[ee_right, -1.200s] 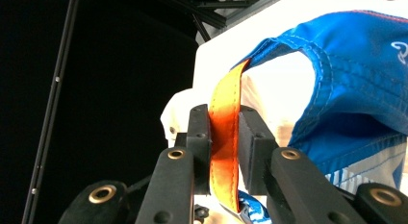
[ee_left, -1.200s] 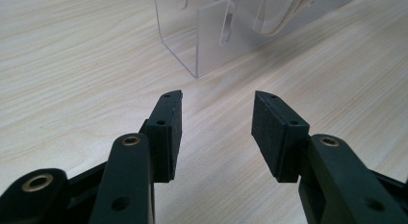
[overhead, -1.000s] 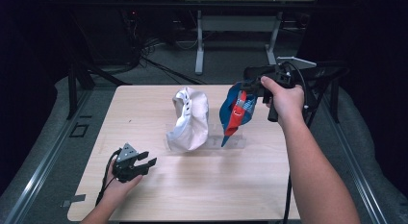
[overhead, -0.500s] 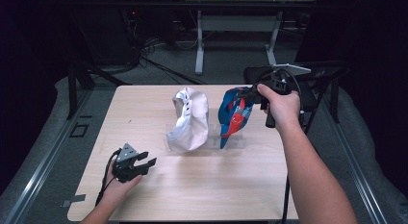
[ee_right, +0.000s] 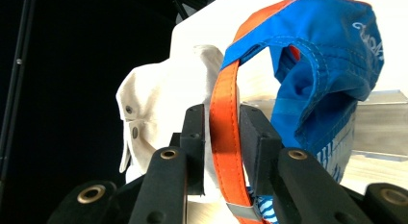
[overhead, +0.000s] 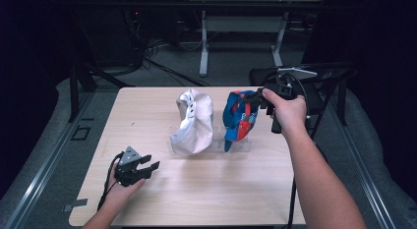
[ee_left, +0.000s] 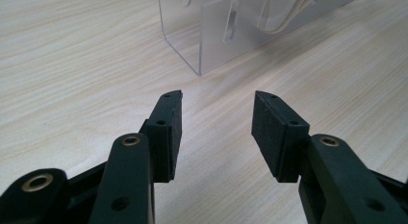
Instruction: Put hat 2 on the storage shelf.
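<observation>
Wood-grain tabletop (overhead: pixel 206 189). Left gripper (overhead: pixel 140 166) rests near the front-left edge, jaws apart with nothing between them, pointing at the clear acrylic stand (ee_left: pixel 211 46). White cap (overhead: pixel 193 122) hangs on the stand's left post. Blue-and-orange cap (overhead: pixel 239 116) sits on the right post, upright, brim down. Right gripper (ee_right: pixel 222 137) has the cap's orange back strap (ee_right: pixel 225 152) between its jaws, which have just been opening; pads look barely off it. Judgement: cap is light, soft and floppy; the strap slides easily, while the stiffer brim offers firmer hold.
</observation>
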